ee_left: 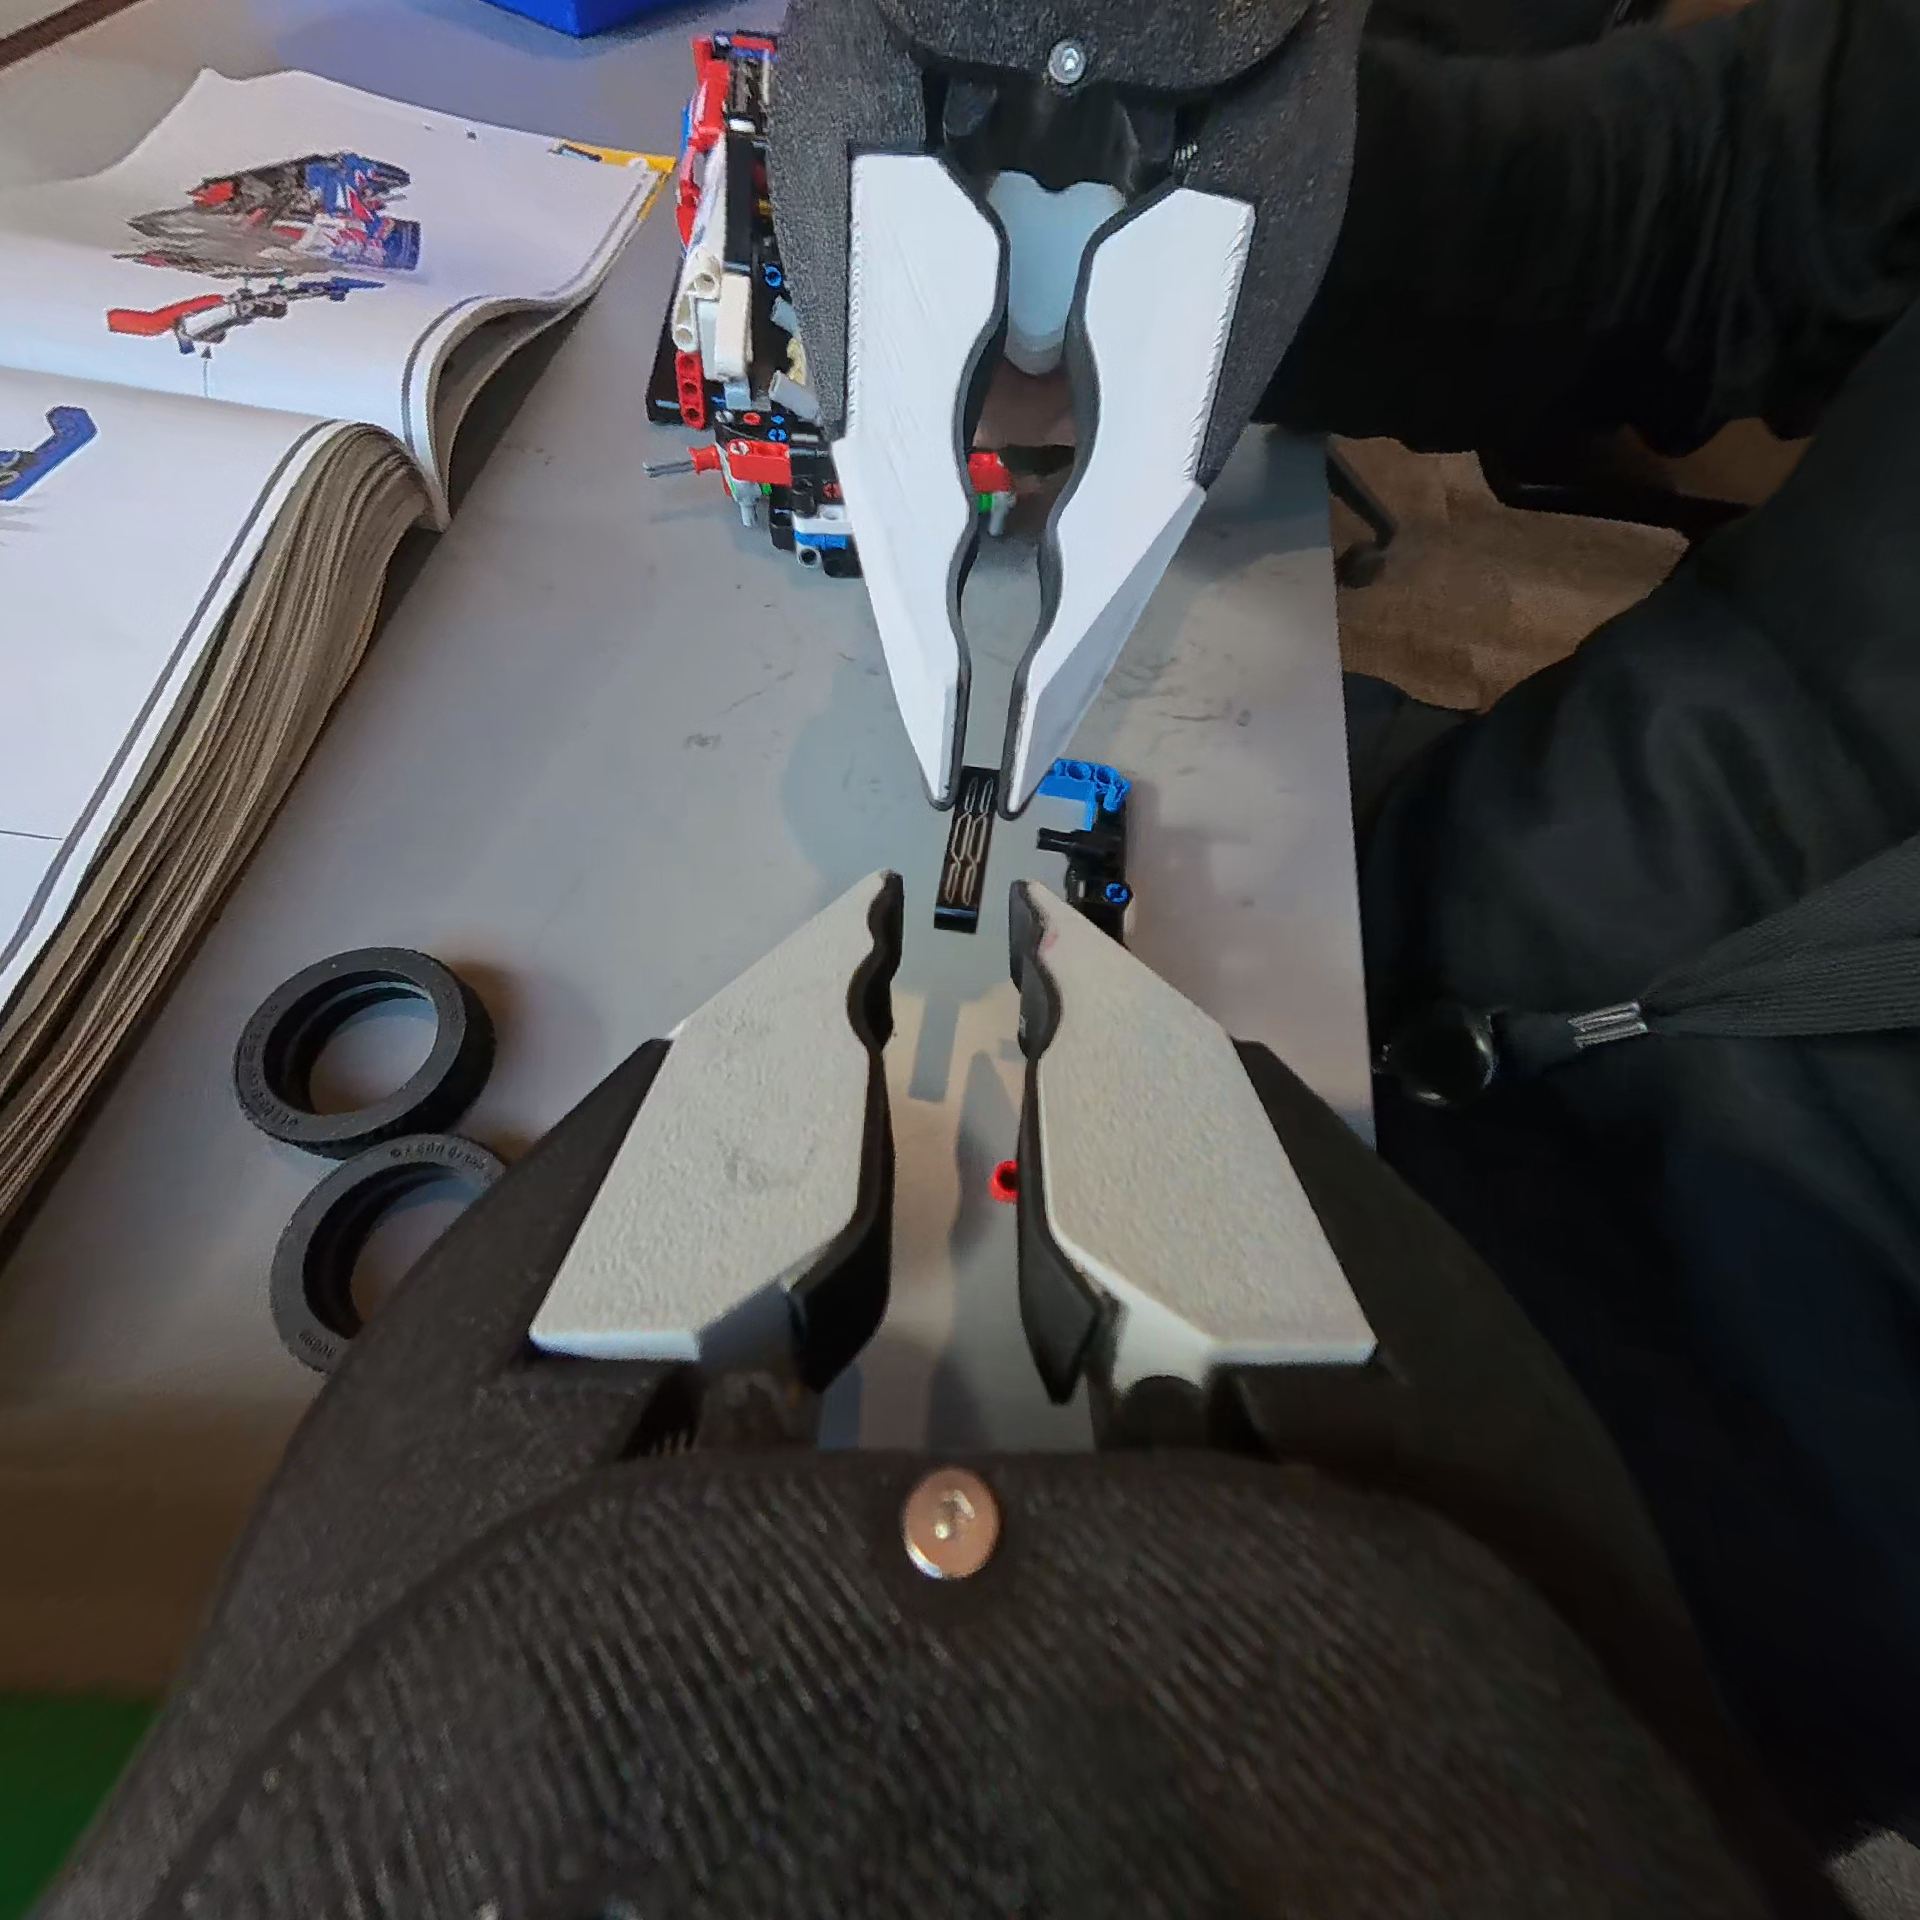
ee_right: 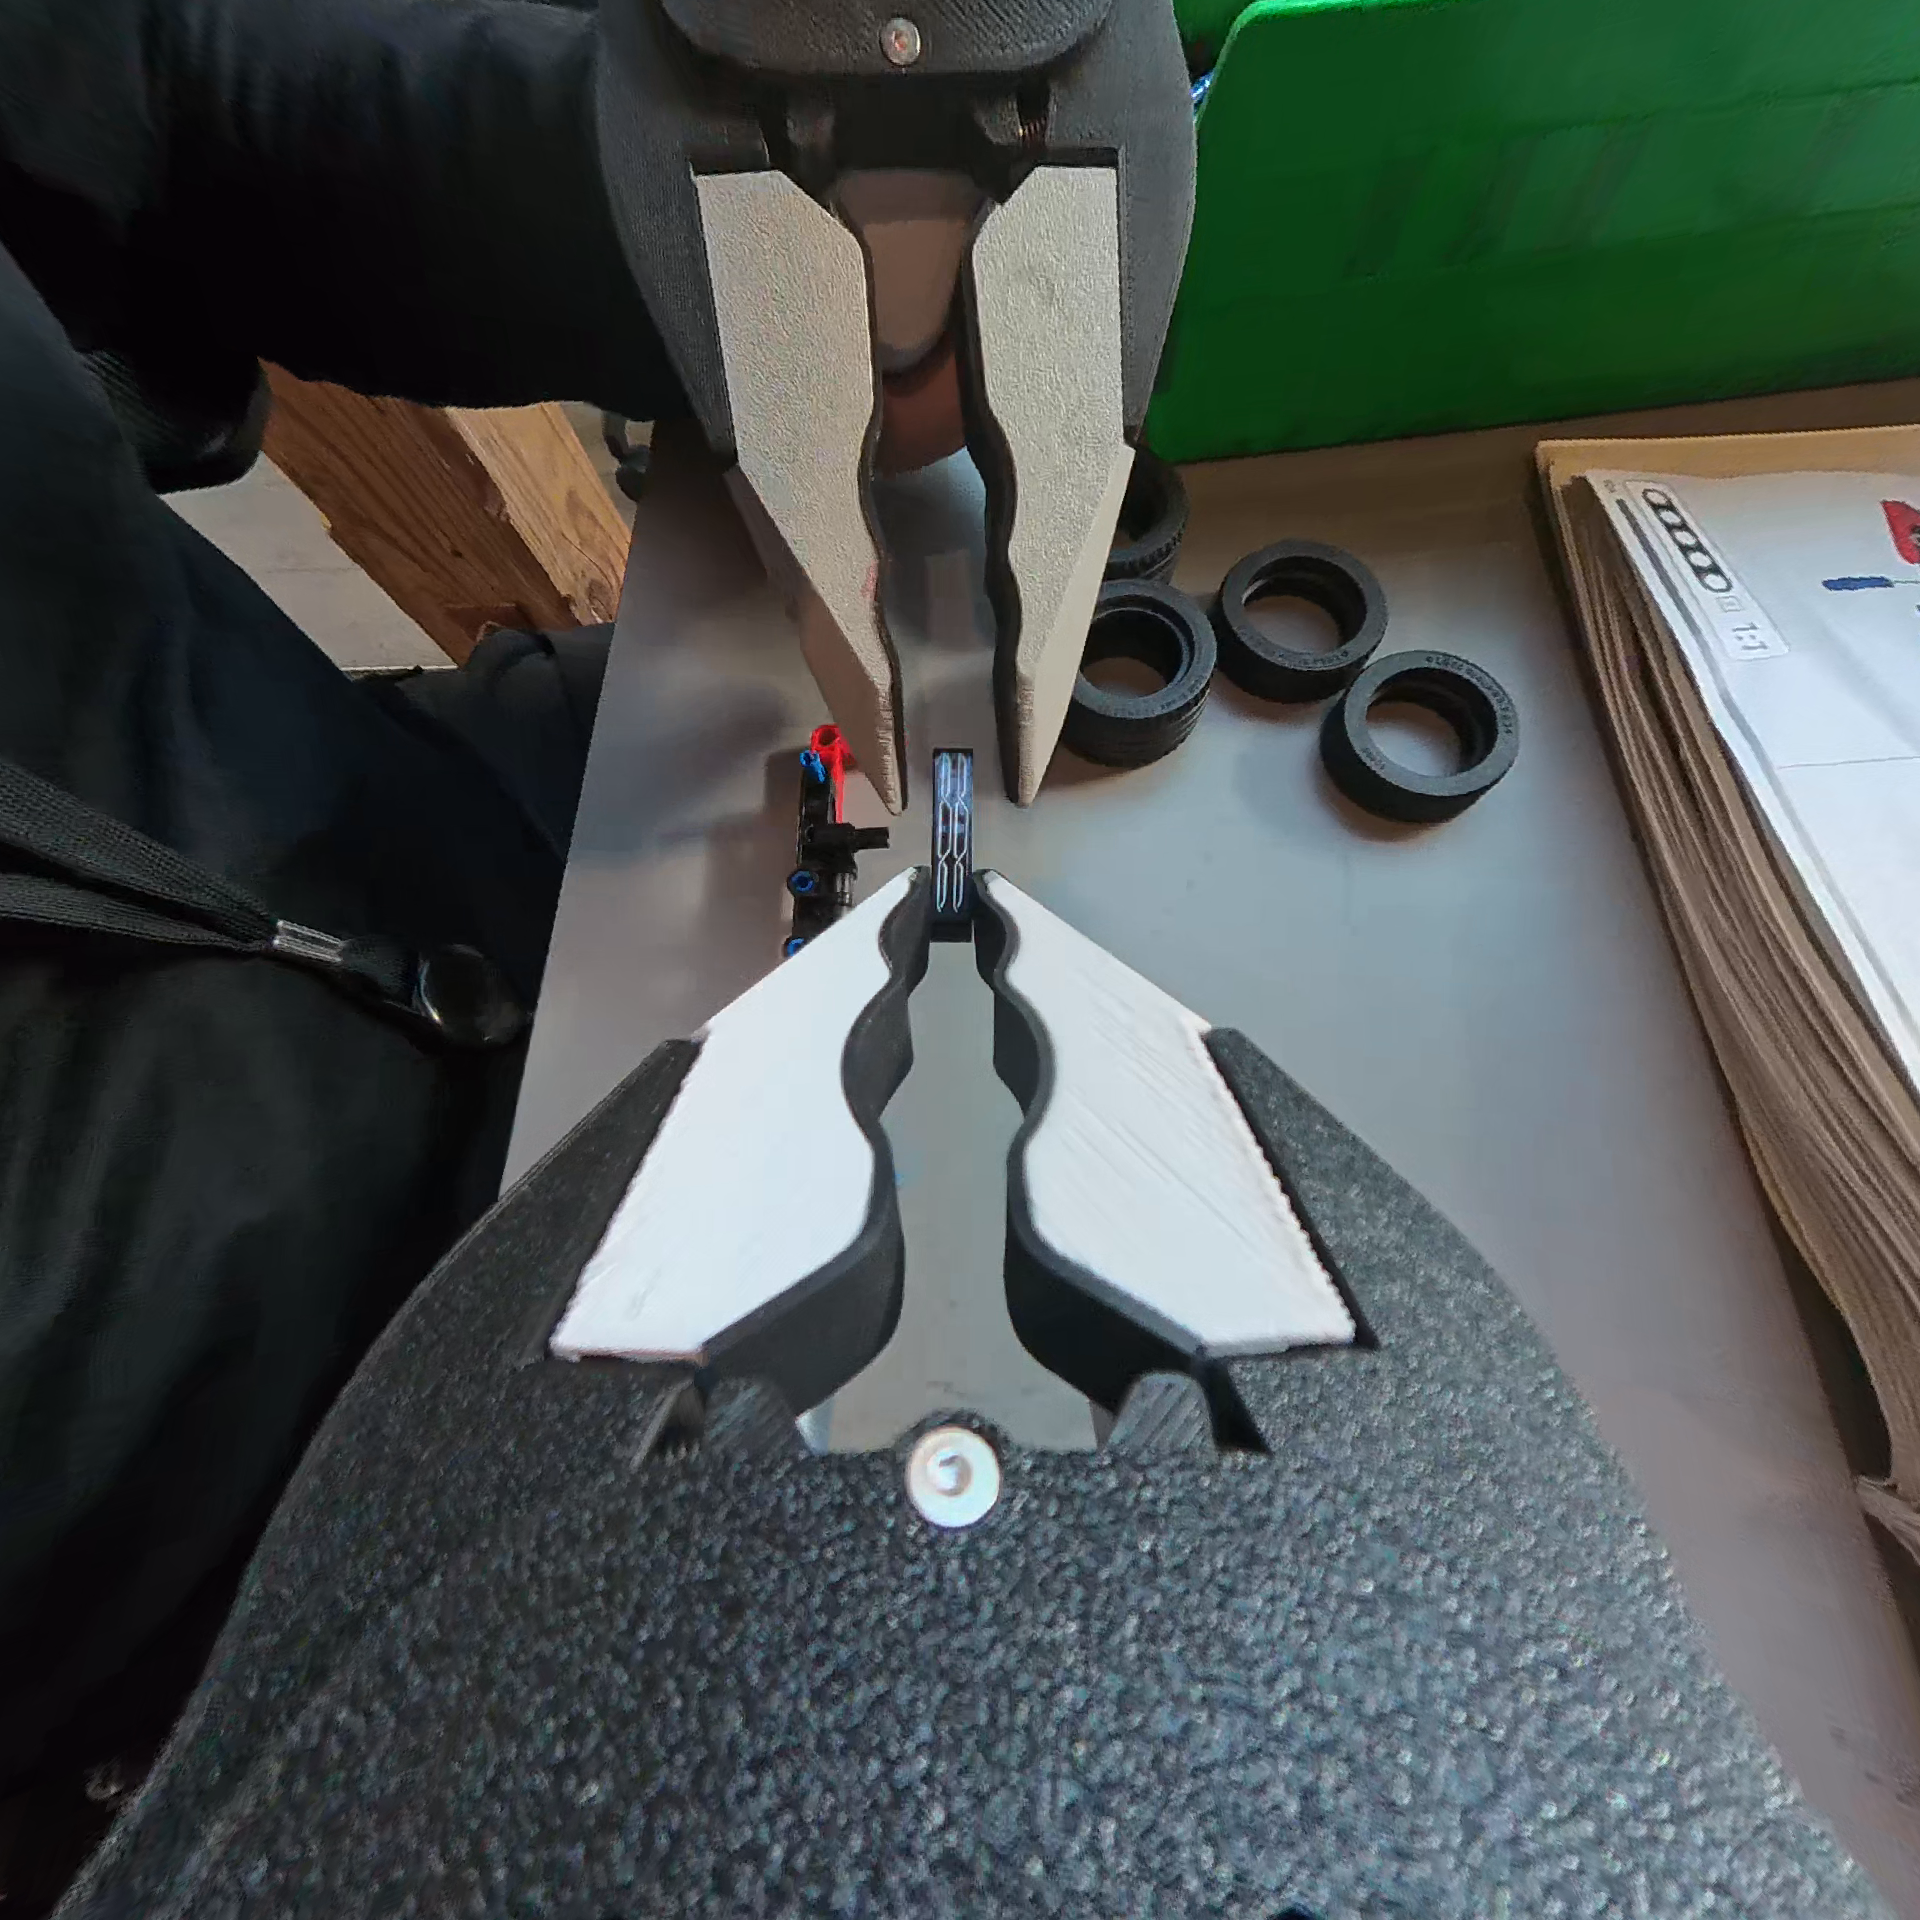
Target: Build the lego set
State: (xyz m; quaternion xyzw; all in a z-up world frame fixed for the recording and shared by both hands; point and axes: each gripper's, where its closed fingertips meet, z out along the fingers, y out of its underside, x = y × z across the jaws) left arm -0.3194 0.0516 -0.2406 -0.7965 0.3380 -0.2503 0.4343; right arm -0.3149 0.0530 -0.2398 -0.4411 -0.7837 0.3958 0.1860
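Open instruction booklet [ee_left: 208, 499] sits along the table's [ee_left: 582, 727] left edge, two black tyres [ee_left: 364, 1044] just beside it. Mid-table, the right gripper [ee_left: 975, 800] has its tips pinched on one end of a thin black patterned strip [ee_left: 964, 862]. The left gripper [ee_left: 954, 904] faces it, jaws parted, holding nothing, the strip's free end between the tips. By the right edge: a small black-and-blue lego piece [ee_left: 1091, 842]. The half-built model [ee_left: 748, 343] stands toward the far edge.
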